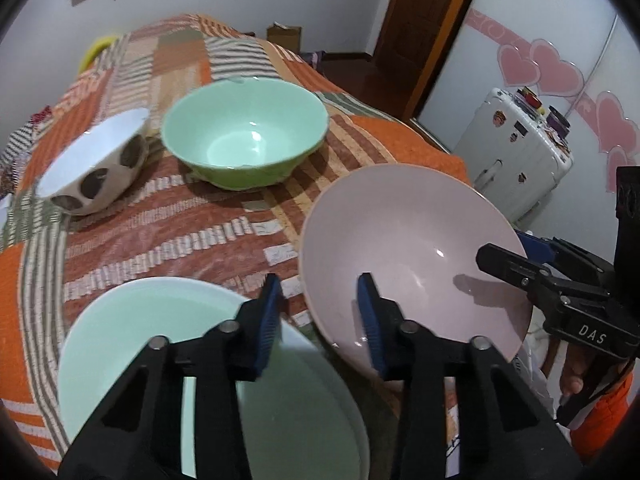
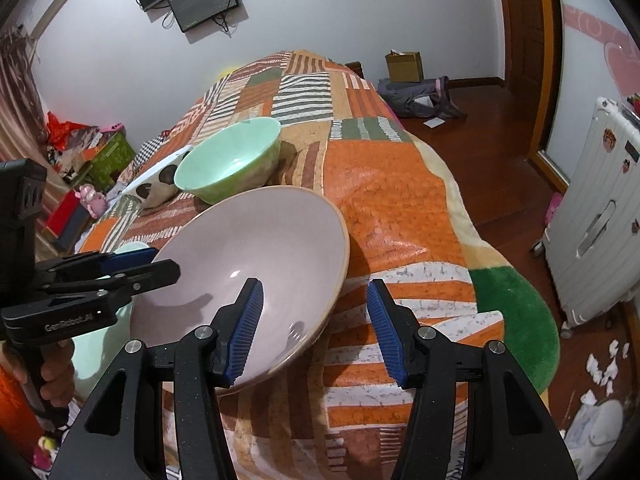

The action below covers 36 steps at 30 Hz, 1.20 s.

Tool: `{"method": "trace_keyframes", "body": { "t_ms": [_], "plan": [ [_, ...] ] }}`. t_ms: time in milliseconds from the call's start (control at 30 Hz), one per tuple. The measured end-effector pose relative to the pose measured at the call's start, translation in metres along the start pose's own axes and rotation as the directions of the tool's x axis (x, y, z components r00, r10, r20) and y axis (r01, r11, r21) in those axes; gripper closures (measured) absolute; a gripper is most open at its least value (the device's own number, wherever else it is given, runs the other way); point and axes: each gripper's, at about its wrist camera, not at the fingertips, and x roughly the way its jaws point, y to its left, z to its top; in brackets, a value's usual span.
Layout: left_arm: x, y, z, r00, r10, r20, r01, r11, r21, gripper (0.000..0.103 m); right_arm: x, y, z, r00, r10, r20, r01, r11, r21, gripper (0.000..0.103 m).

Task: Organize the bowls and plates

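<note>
A wide pink bowl (image 1: 420, 240) (image 2: 260, 248) sits at the near edge of the patterned bedspread (image 1: 180, 232), partly over a pale mint plate (image 1: 140, 320) (image 2: 90, 356). My left gripper (image 1: 320, 312) (image 2: 164, 260) straddles the bowl's left rim. One finger is inside the bowl and the other is over the plate, with bedspread showing between that outer pad and the bowl. My right gripper (image 2: 316, 308) (image 1: 504, 246) straddles the opposite rim, its outer pad clear of the wall. Farther back stand a green bowl (image 1: 244, 132) (image 2: 228, 160) and a white spotted bowl (image 1: 92, 168) (image 2: 156, 188).
The bed drops off just right of the pink bowl to a wooden floor (image 2: 500, 140). A white suitcase (image 1: 516, 152) (image 2: 592, 220) stands beside it, and paper scraps (image 2: 600, 368) lie nearby. A hand (image 1: 572, 380) holds the right gripper's handle.
</note>
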Motion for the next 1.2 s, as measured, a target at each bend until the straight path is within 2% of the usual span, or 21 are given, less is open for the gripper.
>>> {"method": "trace_keyframes", "body": {
  "t_ms": [133,267,500,567,600,833,1200],
  "plan": [
    [0.010,-0.002,0.002,1.000,-0.018,-0.026,0.018,1.000,0.005,0.074,0.001,-0.002,0.001,1.000,0.015,-0.002,-0.015,1.000,0.016,0.054],
    [0.018,-0.003,0.002,0.999,-0.021,-0.044,0.021,1.000,0.004,0.077,0.003,-0.004,0.000,1.000,0.016,-0.010,-0.015,0.999,0.029,0.059],
    [0.018,-0.005,0.001,0.999,-0.022,-0.036,0.022,1.000,0.007,0.079,0.008,-0.005,-0.002,1.000,0.008,-0.021,-0.007,0.999,0.035,0.061],
    [0.015,-0.007,0.001,0.999,-0.021,-0.027,0.021,1.000,0.014,0.079,0.009,-0.002,-0.003,0.999,0.028,-0.031,-0.027,0.999,0.025,0.072],
    [0.014,-0.008,0.000,1.000,-0.017,-0.023,0.018,1.000,0.018,0.079,0.010,0.000,-0.002,0.999,0.015,-0.035,-0.014,1.000,0.025,0.072],
    [0.003,-0.007,-0.001,1.000,-0.029,-0.011,0.029,1.000,0.001,0.079,0.003,0.006,0.002,1.000,-0.001,-0.010,0.001,1.000,0.031,0.073],
    [-0.041,0.003,-0.010,0.997,-0.034,0.073,0.035,0.999,-0.023,0.079,-0.014,0.031,0.006,0.999,0.020,0.031,-0.021,1.000,0.009,0.073]
  ]
}}
